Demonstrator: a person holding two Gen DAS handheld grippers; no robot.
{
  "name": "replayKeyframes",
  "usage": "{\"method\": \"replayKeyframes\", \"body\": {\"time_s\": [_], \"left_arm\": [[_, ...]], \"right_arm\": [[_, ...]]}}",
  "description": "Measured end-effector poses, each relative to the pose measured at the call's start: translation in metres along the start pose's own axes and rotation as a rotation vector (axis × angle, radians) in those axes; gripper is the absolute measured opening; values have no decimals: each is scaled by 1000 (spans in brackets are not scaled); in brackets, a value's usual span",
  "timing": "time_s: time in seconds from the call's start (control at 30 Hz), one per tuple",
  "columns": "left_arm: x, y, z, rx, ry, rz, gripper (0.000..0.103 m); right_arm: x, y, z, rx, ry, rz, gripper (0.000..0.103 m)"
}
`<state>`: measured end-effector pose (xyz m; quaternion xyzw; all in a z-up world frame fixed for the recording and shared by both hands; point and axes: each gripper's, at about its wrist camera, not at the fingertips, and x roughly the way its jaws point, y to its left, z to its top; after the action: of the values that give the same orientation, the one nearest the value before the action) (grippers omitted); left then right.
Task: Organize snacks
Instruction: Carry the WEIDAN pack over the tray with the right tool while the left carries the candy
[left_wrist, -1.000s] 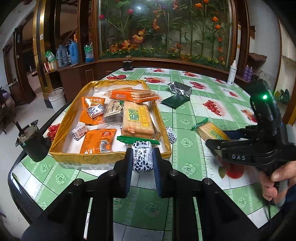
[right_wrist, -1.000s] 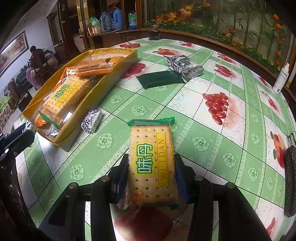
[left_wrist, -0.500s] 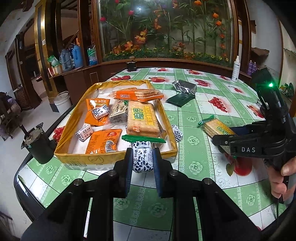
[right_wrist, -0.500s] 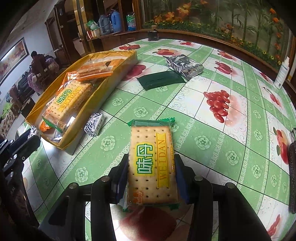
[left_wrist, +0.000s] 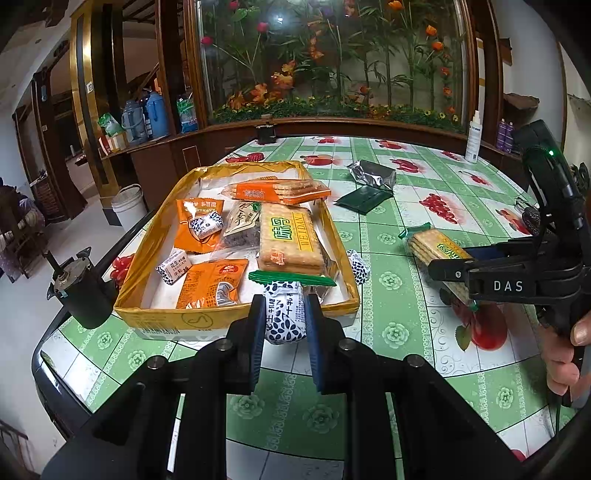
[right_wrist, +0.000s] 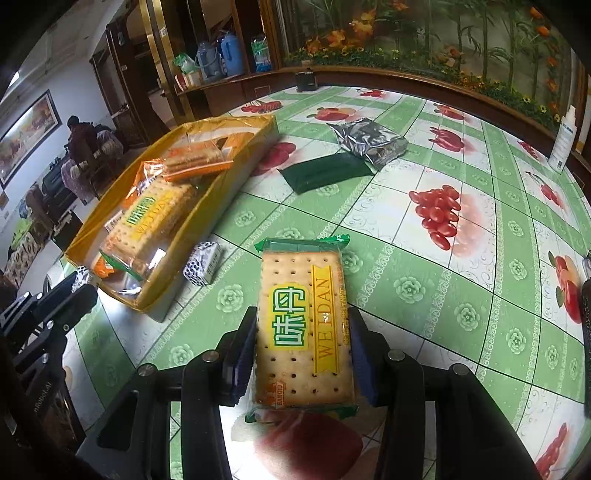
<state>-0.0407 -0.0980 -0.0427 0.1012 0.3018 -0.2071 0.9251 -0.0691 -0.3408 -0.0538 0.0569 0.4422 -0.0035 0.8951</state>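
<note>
My left gripper (left_wrist: 283, 314) is shut on a black-and-white wrapped candy (left_wrist: 284, 314), held just in front of the near edge of the yellow cardboard tray (left_wrist: 162, 317). The tray holds several snack packs, among them a Weidan cracker pack (left_wrist: 288, 240) and orange packs (left_wrist: 210, 284). My right gripper (right_wrist: 303, 343) is shut on another Weidan cracker pack (right_wrist: 303, 317), held above the tablecloth to the right of the tray; it also shows in the left wrist view (left_wrist: 439, 254).
A second black-and-white candy (right_wrist: 203, 264) lies on the table beside the tray's right wall. A dark green packet (right_wrist: 325, 171) and a silver foil pack (right_wrist: 369, 140) lie farther back. A black motor (left_wrist: 81, 291) stands at the table's left edge. A white bottle (right_wrist: 563, 144) stands far right.
Both grippers have risen and drawn back a little from the table while still holding the candy and the cracker pack. The tray looks a little farther away.
</note>
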Motion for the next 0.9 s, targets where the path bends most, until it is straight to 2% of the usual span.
{"method": "replayKeyframes", "body": {"time_s": [0.07,0.27,0.5,0.67,0.77,0.9], "left_arm": [[-1,2,1,-5,-3,-10,18],[-10,27,9,-92,-15,-114,18],[-12,62,24,-171,-42,-108,18],[18,79,34,-230,-18,-90,18],[36,84,34,-253,9,-77,18],[46,86,30,-267,33,-77,18]], "right_arm": [[-2,2,0,-3,-6,8,47],[-11,8,9,10,-33,33,47],[-19,40,43,-21,-46,124,47],[-11,74,73,-48,-53,199,47],[7,90,91,-40,-48,199,47],[41,92,102,-1,-23,84,47]]}}
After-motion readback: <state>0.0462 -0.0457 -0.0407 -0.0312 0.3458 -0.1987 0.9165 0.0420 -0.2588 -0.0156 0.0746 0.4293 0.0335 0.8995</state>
